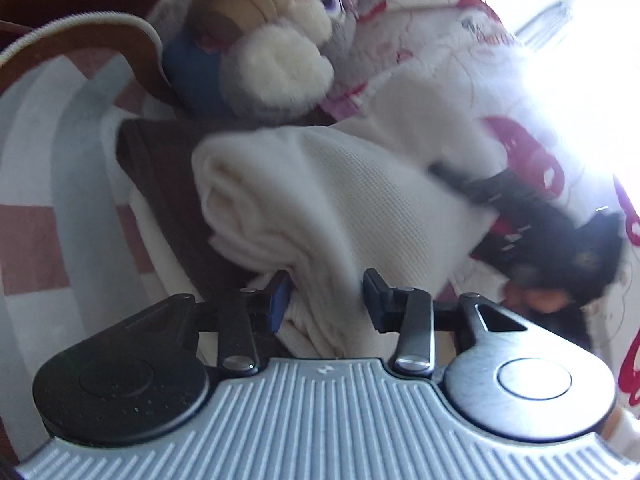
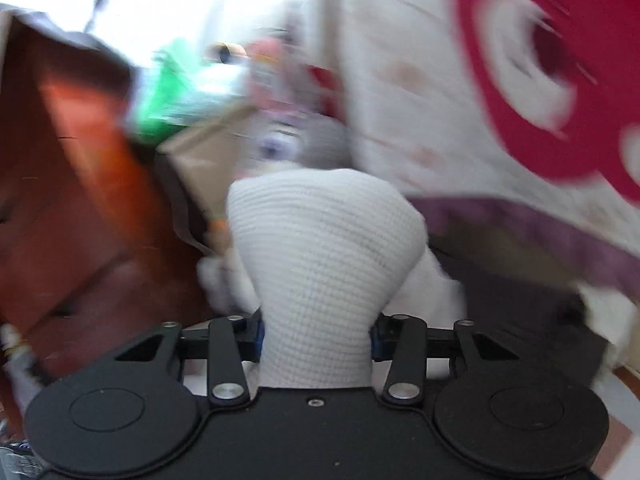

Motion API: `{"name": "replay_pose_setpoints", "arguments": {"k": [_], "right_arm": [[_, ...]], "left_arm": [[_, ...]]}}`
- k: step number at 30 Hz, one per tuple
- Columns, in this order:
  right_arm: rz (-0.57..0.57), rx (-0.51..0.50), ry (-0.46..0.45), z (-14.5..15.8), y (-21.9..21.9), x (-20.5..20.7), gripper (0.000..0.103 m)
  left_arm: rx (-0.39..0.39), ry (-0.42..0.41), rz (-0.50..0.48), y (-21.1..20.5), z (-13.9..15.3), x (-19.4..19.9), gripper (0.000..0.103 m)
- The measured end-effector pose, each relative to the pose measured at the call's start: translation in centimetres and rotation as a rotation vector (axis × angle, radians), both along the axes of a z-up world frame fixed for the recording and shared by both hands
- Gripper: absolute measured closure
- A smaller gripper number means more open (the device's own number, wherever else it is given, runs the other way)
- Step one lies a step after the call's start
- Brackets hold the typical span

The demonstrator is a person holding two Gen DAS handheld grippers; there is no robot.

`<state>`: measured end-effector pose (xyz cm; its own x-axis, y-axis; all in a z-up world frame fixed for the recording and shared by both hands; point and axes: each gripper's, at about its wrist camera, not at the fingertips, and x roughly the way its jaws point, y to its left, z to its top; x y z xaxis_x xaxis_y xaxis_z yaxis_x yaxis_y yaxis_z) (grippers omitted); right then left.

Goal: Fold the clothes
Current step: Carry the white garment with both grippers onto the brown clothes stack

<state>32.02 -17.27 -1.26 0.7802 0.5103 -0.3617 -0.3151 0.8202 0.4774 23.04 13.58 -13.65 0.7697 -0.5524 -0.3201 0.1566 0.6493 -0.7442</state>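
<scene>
Left gripper (image 1: 326, 296) pinches a bunched fold of the cream waffle-knit garment (image 1: 320, 200), which lies over a dark brown cloth (image 1: 160, 160) on the striped bedding (image 1: 60, 184). Right gripper (image 2: 316, 334) clamps another bunch of the same knit. Grey plush rabbit (image 1: 304, 32) sits behind.

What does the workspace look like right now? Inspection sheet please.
Surface: checked bedding in pink, grey and white.
Job's things: cream knit garment, bunched, lying over a brown cloth.
Clutter: plush rabbit; white blanket with red print beside the garment.
Grippers: left tool has garment between its fingers; right tool is shut on a bunch of the cream knit.
Cables: nothing seen.
Surroundings: brown wooden furniture; bright window glare; right view blurred.
</scene>
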Motion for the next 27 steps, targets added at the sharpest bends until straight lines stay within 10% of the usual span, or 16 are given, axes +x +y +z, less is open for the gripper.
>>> {"name": "replay_pose_setpoints", "arguments": {"k": [4, 9, 13, 18, 22, 27], "right_arm": [[0.158, -0.009, -0.026, 5.0, 4.0, 0.3, 0.056], [0.178, 0.245, -0.02, 6.9, 3.2, 1.7, 0.057], [-0.009, 0.279, 0.109, 1.7, -1.7, 2.6, 0.055], [-0.252, 0.227, 0.427, -9.1, -9.2, 3.3, 0.034], [-0.307, 0.491, 0.366, -11.3, -11.6, 0.7, 0.029], [-0.311, 0.371, 0.335, -10.0, -9.7, 0.4, 0.025]], "left_arm": [[0.001, -0.09, 0.01, 0.7, 2.1, -1.3, 0.076], [-0.028, -0.222, 0.08, 3.0, 5.5, -3.5, 0.076], [-0.093, -0.129, -0.005, 3.1, 4.5, -1.9, 0.076], [0.049, 0.057, -0.092, -0.8, 0.9, -0.2, 0.076], [0.084, 0.059, -0.099, -2.1, 0.9, -0.3, 0.073], [0.058, 0.033, -0.079, -1.6, 1.1, -0.8, 0.072]]}}
